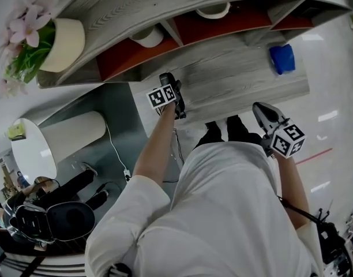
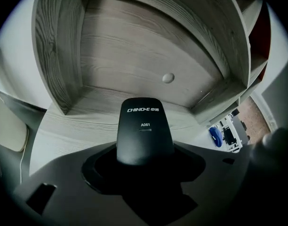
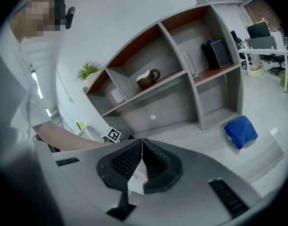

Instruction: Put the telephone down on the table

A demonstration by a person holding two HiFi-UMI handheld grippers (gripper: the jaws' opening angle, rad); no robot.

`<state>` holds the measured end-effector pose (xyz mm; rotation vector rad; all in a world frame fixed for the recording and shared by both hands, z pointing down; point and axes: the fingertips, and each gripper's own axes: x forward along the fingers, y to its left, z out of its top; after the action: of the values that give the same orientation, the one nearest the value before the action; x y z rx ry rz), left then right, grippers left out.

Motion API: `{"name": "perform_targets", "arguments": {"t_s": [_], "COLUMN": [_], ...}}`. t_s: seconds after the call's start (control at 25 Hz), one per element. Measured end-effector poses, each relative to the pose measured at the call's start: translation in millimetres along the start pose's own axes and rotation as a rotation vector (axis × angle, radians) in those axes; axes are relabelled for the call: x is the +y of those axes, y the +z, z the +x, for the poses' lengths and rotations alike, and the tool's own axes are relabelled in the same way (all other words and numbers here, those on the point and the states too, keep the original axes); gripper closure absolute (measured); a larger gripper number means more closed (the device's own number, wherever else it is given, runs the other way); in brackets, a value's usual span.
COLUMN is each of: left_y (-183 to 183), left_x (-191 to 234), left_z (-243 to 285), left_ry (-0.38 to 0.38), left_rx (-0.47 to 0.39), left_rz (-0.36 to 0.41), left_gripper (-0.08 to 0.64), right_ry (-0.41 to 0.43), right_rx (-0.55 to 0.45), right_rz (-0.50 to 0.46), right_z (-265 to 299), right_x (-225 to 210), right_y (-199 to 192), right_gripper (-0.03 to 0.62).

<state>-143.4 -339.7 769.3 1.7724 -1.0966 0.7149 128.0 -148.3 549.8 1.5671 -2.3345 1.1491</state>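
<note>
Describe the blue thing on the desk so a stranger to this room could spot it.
Start at the grey wood desk with the shelf unit along its back. Toward its right end, as the person faces it, lies a crumpled blue cloth. It is the only blue thing on the tabletop.

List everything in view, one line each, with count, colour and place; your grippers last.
telephone: one, black, in the left gripper, over the table
table: one, grey wood, below the shelf unit
shelf unit: one, grey with red-brown backs, on the table
cloth: one, blue, on the table's right part
jug: one, brown, middle shelf compartment
flowerpot: one, cream, pink flowers, atop the shelf unit's left end
left gripper: one, grey, shut on the telephone
right gripper: one, grey, jaws together, empty
</note>
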Motion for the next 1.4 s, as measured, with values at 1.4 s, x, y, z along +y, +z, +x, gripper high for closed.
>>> {"name": "perform_targets", "arguments": {"t_s": [1.4], "left_y": [-10.6], "left_x": [27.2], "left_z": [69.2], "left_ry": [0.212], "left_rx": [0.115], "left_rz": [0.029], "left_gripper": [0.270], "right_ry": [-0.051], "right_rx": [0.061], "right_rz": [0.044], "right_z": [-6.0], "right_x": [-17.2], "right_y": [-11.8], "right_gripper": [0.574]}}
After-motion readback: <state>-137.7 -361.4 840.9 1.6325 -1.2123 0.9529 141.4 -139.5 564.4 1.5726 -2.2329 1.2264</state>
